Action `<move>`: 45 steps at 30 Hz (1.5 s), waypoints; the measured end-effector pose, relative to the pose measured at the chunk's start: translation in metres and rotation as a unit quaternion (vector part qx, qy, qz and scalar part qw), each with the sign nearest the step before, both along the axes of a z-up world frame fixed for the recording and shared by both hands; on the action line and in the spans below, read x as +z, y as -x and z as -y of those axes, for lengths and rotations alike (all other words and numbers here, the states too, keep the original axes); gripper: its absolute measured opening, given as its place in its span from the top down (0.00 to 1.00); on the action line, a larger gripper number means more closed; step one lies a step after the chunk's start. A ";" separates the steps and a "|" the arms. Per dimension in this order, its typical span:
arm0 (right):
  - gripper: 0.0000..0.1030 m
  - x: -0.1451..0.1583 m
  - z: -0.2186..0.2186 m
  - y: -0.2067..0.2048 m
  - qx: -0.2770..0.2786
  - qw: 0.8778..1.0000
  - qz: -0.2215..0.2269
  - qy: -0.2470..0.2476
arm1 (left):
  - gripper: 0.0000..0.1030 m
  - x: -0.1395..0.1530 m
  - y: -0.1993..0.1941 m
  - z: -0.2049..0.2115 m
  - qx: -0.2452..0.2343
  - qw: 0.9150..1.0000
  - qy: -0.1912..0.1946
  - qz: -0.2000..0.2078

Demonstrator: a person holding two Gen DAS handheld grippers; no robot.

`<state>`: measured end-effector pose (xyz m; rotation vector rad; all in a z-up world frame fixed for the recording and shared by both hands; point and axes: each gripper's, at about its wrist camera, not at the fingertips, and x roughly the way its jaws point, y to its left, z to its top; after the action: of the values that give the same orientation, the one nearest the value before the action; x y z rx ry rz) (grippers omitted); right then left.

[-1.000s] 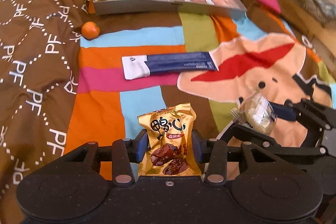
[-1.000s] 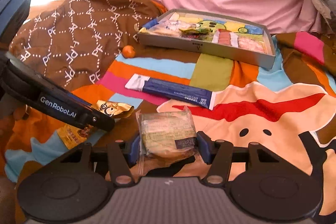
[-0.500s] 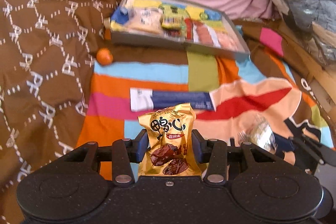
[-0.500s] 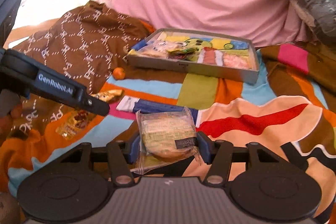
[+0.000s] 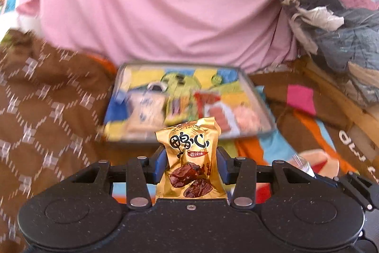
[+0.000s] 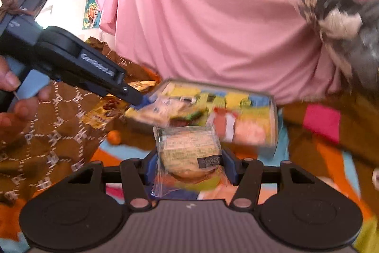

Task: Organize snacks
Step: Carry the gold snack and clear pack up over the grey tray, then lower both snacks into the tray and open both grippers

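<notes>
Pink cloth (image 5: 151,6) hangs behind the snack tray (image 5: 258,96) on a patchwork blanket (image 6: 319,153).

Nearer than the tray, the left gripper (image 5: 190,164) is clamped on an upright gold packet (image 5: 189,158); the right gripper (image 6: 189,164) is clamped on a clear-wrapped pastry (image 6: 187,153). Blurred snacks fill the tray. In the right view a hand (image 6: 14,98) holds the left gripper left of the tray, and a small orange (image 6: 114,136) lies just off the tray's near-left corner.
</notes>
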<state>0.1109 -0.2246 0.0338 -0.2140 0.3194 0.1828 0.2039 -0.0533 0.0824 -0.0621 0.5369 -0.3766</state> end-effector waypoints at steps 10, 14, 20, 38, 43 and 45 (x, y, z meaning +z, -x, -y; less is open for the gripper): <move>0.42 0.019 0.032 -0.098 -0.020 0.999 0.035 0.022 | 0.55 0.001 -0.105 0.054 -0.034 0.999 -0.011 0.011; 0.42 0.012 0.043 -0.138 -0.050 0.998 0.040 0.009 | 0.55 -0.003 -0.149 0.072 -0.027 0.999 -0.001 0.027; 0.42 -0.004 0.049 -0.181 -0.078 0.996 0.026 -0.032 | 0.55 -0.013 -0.188 0.086 -0.005 0.998 0.013 0.066; 0.41 -0.027 0.050 -0.228 -0.116 0.993 -0.001 -0.018 | 0.54 -0.055 -0.229 0.079 0.004 0.998 0.061 0.015; 0.41 -0.026 0.052 -0.239 -0.124 0.992 -0.009 -0.022 | 0.54 -0.057 -0.231 0.081 0.010 0.997 0.070 0.009; 0.40 -0.026 0.050 -0.244 -0.124 0.992 -0.013 -0.017 | 0.53 -0.058 -0.231 0.081 0.013 0.997 0.075 0.007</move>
<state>0.3547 -0.2749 0.0077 -0.1364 0.3659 -0.0542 0.4352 -0.1340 0.0245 -0.2111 0.4932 -0.3918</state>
